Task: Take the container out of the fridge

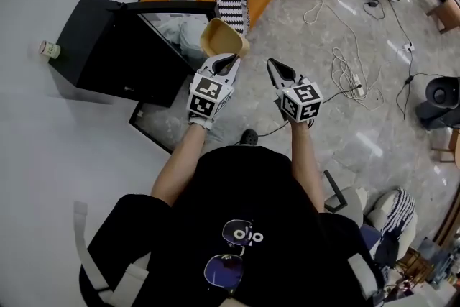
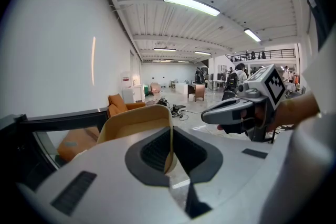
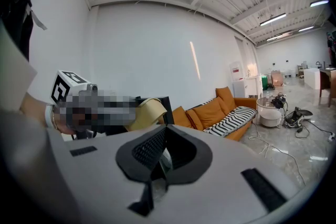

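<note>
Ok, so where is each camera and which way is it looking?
Head view: on the person's head, looking down at the fridge, both forearms, left gripper and right gripper.
Left gripper view: rides the left gripper, facing down the hall; its jaws pinch the container.
Right gripper view: rides the right gripper, facing the wall and sofa; jaws shut, empty.
Shared: all show the container.

I find no words or numbers I can read from here. The cube (image 1: 208, 96) on the left gripper (image 1: 227, 62) and the cube (image 1: 302, 101) on the right gripper (image 1: 277, 68) carry only black-and-white square patterns. The small can (image 1: 49, 49) at the edge of the black fridge (image 1: 108, 47) has a label too small to read. The white print (image 1: 242, 234) on the black shirt (image 1: 237, 183) gives me no clear letters.
</note>
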A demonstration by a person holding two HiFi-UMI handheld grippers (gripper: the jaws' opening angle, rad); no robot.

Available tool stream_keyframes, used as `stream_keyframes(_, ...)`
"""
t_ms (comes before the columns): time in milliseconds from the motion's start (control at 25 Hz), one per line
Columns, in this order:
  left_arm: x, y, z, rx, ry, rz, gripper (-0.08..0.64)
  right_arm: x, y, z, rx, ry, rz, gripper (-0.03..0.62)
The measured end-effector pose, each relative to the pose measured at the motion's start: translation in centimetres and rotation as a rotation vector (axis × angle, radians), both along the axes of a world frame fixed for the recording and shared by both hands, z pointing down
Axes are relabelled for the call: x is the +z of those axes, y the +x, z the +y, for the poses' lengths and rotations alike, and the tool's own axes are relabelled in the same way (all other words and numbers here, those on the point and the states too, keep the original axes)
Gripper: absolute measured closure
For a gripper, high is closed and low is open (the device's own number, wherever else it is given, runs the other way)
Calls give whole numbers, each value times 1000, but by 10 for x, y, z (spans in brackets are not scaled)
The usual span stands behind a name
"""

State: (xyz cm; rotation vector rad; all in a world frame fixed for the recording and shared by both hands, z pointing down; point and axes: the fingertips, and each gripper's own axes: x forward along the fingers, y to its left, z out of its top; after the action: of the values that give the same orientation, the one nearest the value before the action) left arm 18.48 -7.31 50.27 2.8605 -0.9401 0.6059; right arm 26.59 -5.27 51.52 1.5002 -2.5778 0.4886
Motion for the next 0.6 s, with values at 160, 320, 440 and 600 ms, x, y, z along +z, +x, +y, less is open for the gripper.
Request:
stream_keyframes(160,1,-1,-1,-3,-4,-4,541,1,-1,0,-3,-2,1,584)
stream_keyframes(320,3,-3,-1,-8,-5,-4,541,1,-2,1,-4,-1,2,584)
stream_keyframes(440,2,-4,-1,-14,-4,-4,541,0,-2,1,-9,2,3,584)
stream_keyframes(600,1,-7,-2,-21,0,-3,541,-2,-5,1,-19,7,8,584)
